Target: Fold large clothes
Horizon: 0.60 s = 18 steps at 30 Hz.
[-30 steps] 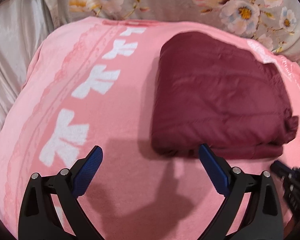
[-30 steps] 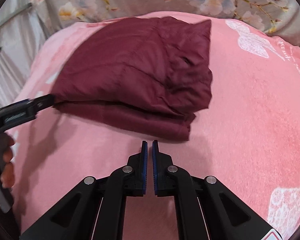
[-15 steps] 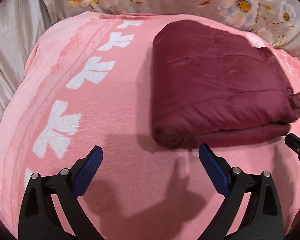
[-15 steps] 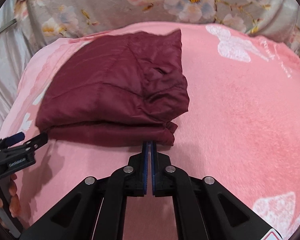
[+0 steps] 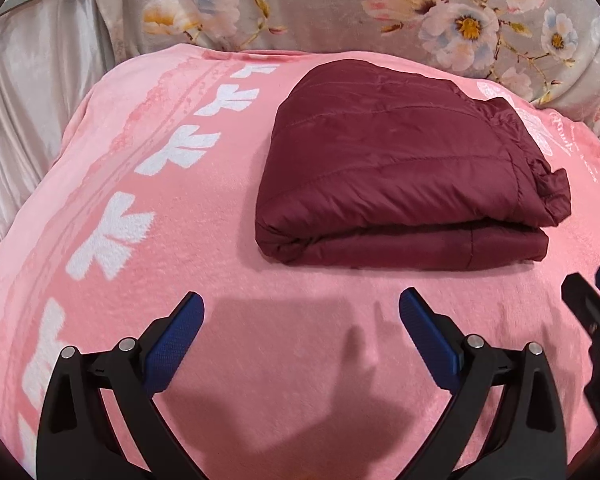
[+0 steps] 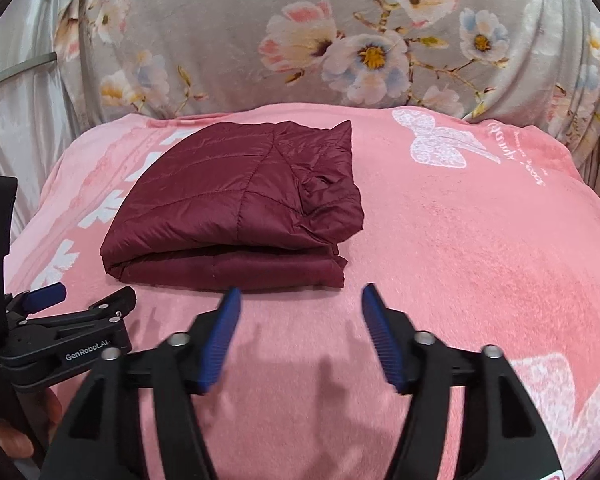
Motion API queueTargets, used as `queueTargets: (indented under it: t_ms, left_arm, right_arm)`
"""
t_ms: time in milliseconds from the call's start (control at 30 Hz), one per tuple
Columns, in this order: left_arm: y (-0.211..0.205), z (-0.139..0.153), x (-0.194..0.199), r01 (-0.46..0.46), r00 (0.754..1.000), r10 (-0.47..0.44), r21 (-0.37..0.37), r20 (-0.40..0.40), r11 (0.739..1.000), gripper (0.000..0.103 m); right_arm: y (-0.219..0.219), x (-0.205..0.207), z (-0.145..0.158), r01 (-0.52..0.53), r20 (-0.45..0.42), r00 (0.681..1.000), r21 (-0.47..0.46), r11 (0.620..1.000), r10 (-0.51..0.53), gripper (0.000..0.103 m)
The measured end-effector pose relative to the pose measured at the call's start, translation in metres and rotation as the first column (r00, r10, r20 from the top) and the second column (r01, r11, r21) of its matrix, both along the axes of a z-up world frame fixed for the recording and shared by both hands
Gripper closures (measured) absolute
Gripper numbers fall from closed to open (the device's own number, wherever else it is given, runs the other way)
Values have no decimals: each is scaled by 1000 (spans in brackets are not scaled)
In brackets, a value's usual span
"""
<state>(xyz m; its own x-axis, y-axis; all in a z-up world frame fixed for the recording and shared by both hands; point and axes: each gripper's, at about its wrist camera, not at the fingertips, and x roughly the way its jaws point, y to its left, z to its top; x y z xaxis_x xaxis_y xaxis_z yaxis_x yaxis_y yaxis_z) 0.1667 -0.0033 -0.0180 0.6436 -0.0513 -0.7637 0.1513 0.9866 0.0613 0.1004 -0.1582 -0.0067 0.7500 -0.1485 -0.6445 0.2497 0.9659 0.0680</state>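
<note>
A dark red quilted jacket (image 5: 399, 168) lies folded in a compact stack on the pink blanket (image 5: 180, 240); it also shows in the right wrist view (image 6: 240, 208). My left gripper (image 5: 300, 308) is open and empty, a short way in front of the jacket's near fold. My right gripper (image 6: 298, 300) is open and empty, just in front of the jacket's near right corner. The right gripper shows at the right edge of the left wrist view (image 5: 595, 316). The left gripper shows at the left of the right wrist view (image 6: 80, 300).
The pink blanket (image 6: 479, 260) with white bow prints covers a raised padded surface. A grey floral sheet (image 6: 339, 40) hangs behind it. Pale satin cloth (image 5: 28, 100) lies at the left. My hand (image 6: 12, 432) holds the left gripper's handle.
The right gripper has opened from shut. Both grippers have drawn back from the jacket, which now sits farther away and lies still.
</note>
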Motion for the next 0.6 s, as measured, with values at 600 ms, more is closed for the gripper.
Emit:
queueTargets:
  t_ms: [600]
  left_arm:
    - [-22, -7, -40, -16, 991, 5, 80, 131, 997, 5]
  right_arm:
    - [8, -24, -8, 24, 34, 999, -24, 999, -23, 17]
